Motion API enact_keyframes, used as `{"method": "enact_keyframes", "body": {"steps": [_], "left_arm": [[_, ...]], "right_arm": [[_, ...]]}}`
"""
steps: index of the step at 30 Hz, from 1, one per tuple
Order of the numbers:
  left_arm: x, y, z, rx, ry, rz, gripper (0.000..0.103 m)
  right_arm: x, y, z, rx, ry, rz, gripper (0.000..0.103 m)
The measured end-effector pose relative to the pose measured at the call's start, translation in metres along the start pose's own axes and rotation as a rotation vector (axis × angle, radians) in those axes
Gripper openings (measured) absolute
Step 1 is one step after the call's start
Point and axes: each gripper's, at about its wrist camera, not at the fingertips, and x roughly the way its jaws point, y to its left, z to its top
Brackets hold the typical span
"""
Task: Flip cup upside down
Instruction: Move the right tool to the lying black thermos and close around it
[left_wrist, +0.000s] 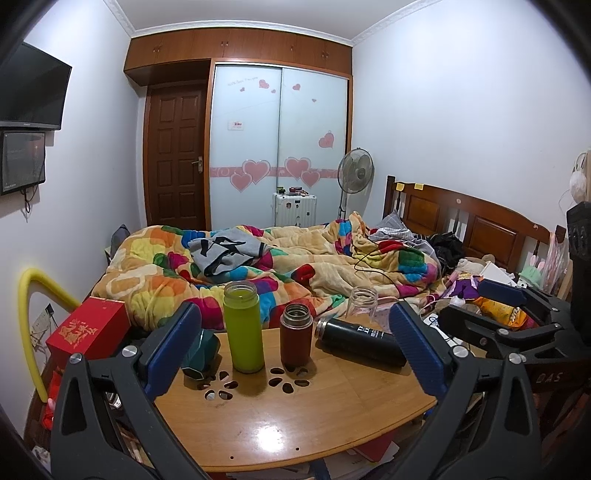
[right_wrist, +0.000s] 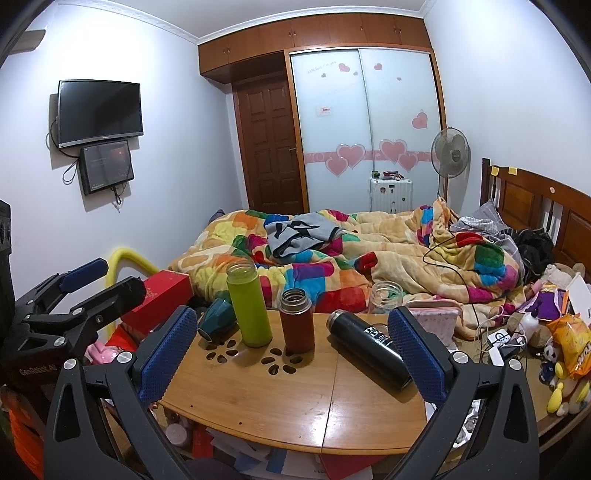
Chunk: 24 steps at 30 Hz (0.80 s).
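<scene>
While both grippers (left_wrist: 295, 347) (right_wrist: 291, 347) gape empty, the black cup (right_wrist: 369, 349) lies sideways, mouth far-left.

Left hand-held gripper (left_wrist: 295, 345) and right hand-held gripper (right_wrist: 291, 345) gape wide, empty

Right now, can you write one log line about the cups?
left gripper: open | right gripper: open | tall green bottle: upright | black flask: lying | dark teal cup: tipped over

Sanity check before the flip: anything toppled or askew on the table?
Yes. The black bottle lies on its side at the table's right; the dark green cup is tipped over at its left edge. Both other bottles stand upright.
</scene>
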Motion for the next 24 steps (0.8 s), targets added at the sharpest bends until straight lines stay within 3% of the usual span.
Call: {"method": "enact_keyframes", "body": {"steps": [13, 17, 24], "left_arm": [[0.044, -0.013, -0.027, 0.079, -0.005, 0.032, 0.103], [0.066, -0.016, -0.048, 0.087, 0.029, 0.028, 0.103], [0.101, -0.005, -0.083, 0.05, 0.06, 0.067, 0.103]], "right_arm": [[0.049, -0.062, -0.026, 0.063, 0.107, -0.092, 0.103], [0.077, -0.087, -0.041, 0.046, 0.178, -0.134, 0.103], [0.142, -0.127, -0.067, -0.009, 0.345, -0.129, 0.103]]}}
